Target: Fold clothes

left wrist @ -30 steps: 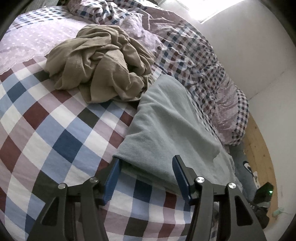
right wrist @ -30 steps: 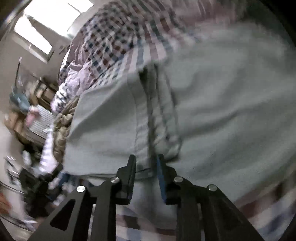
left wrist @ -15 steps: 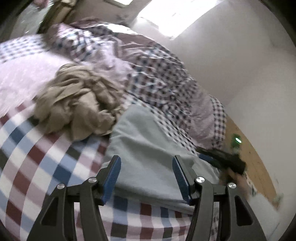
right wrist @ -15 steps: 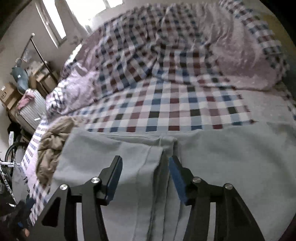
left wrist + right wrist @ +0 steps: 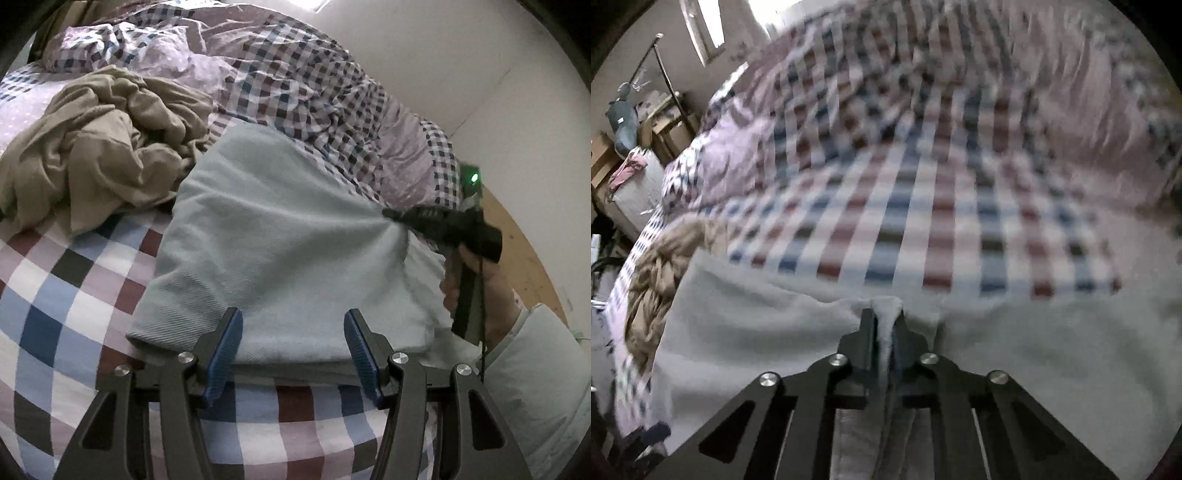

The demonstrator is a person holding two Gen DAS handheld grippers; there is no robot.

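Checked bed point(image 5: 62, 295): R gripper point(image 5: 884, 325) just closed, pinching towel point(image 5: 288, 236) edge; L gripper point(image 5: 293, 350) jaws apart over towel's near edge, long axis toward upper-left.

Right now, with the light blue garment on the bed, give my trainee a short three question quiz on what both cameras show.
1. True or false: the right hand-held gripper is shut on a fold of the light blue garment.
2. Multiple choice: the tan clothes pile lies A) on the checked bedsheet, beside the light blue garment; B) on the wooden floor; C) between the jaws of the left hand-held gripper.
3. Fill in: the left hand-held gripper's jaws stand ____, with the garment's near edge between them but not pinched.

Key: 1 true; 2 A; 3 open.
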